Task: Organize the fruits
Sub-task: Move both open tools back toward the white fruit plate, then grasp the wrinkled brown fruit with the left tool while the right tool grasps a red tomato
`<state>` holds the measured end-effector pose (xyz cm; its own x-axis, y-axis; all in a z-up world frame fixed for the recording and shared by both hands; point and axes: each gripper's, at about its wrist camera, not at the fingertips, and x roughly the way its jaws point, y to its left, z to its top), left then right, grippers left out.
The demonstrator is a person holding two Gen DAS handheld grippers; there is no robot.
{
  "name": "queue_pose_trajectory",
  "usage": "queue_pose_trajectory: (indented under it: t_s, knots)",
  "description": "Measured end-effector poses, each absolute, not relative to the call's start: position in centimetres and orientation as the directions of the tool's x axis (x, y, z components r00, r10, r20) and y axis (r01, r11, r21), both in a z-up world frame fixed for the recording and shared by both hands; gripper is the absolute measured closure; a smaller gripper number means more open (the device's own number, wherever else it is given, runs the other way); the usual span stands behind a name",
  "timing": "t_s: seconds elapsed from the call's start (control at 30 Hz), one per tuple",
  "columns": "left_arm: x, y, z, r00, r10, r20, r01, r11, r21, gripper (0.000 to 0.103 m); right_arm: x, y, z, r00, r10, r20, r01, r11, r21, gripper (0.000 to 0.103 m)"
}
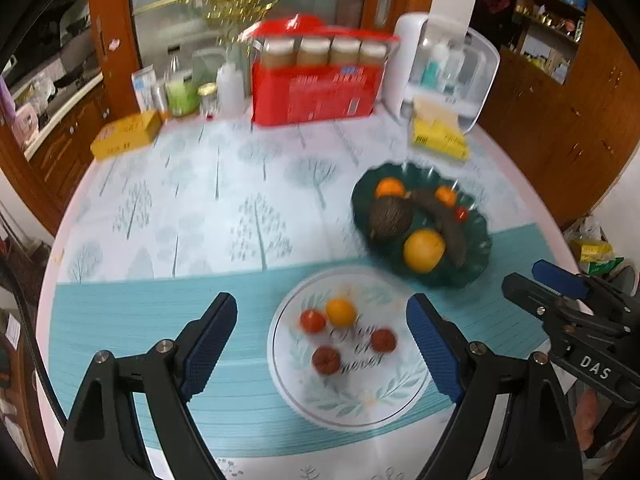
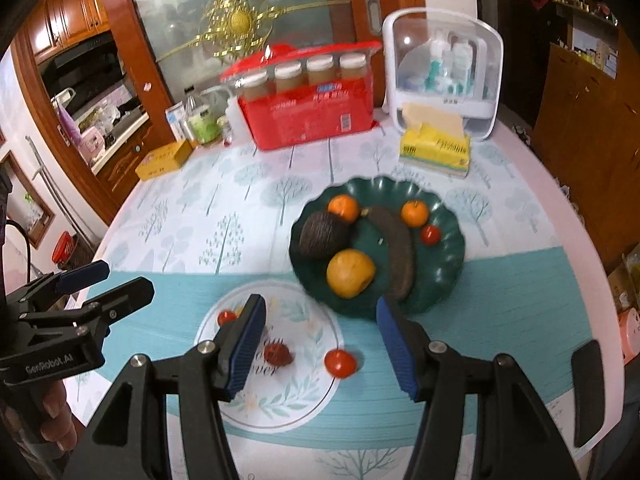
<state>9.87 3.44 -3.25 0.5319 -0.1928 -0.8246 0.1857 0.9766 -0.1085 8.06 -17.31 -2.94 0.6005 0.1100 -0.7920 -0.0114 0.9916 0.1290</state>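
Observation:
A white floral plate lies near the table's front. It holds a small orange, a red tomato, a spiky dark red fruit and a second tomato by its right edge. Behind it to the right, a dark green plate carries a large orange, two small oranges, a dark avocado, a blackened banana and a cherry tomato. My left gripper hovers open over the white plate. My right gripper is open above both plates, holding nothing.
A red box of jars, a white cosmetics case, a yellow tissue pack, a yellow box and bottles line the back of the round table. Each gripper shows in the other's view, held by a hand.

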Motion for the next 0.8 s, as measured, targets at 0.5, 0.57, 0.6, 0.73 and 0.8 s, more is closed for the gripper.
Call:
queue_pose_trajectory:
  t_s: [0.5, 0.57, 0.6, 0.73, 0.8]
  knots:
    - [10.3, 3.1, -15.2, 0.393, -0.162, -0.905, 0.178, 0.979, -0.098, 0.018, 7.8, -17.4, -12.7, 0.479, 0.092, -0.873, 0.026, 0.992, 0.119, 0.045]
    - [10.6, 3.1, -16.1, 0.378, -0.166, -0.911, 0.172, 0.979, -0.107, 0.019, 8.0, -17.5, -13.4, 0.471, 0.093, -0.877, 0.030, 0.992, 0.121, 0.045]
    - [10.7, 3.1, -16.4, 0.370, -0.169, -0.913, 0.172, 0.979, -0.112, 0.021, 8.2, -17.5, -13.8, 0.467, 0.092, -0.879, 0.030, 0.992, 0.120, 0.046]
    - [10.9, 2.7, -17.3, 0.357, -0.172, -0.918, 0.184, 0.977, -0.112, 0.030, 8.8, -17.3, -15.3, 0.449, 0.089, -0.889, 0.028, 0.993, 0.114, 0.053]
    - [11.1, 2.4, -17.7, 0.351, -0.174, -0.920, 0.192, 0.975, -0.112, 0.034, 9.1, -17.3, -16.0, 0.436, 0.089, -0.895, 0.029, 0.993, 0.113, 0.056]
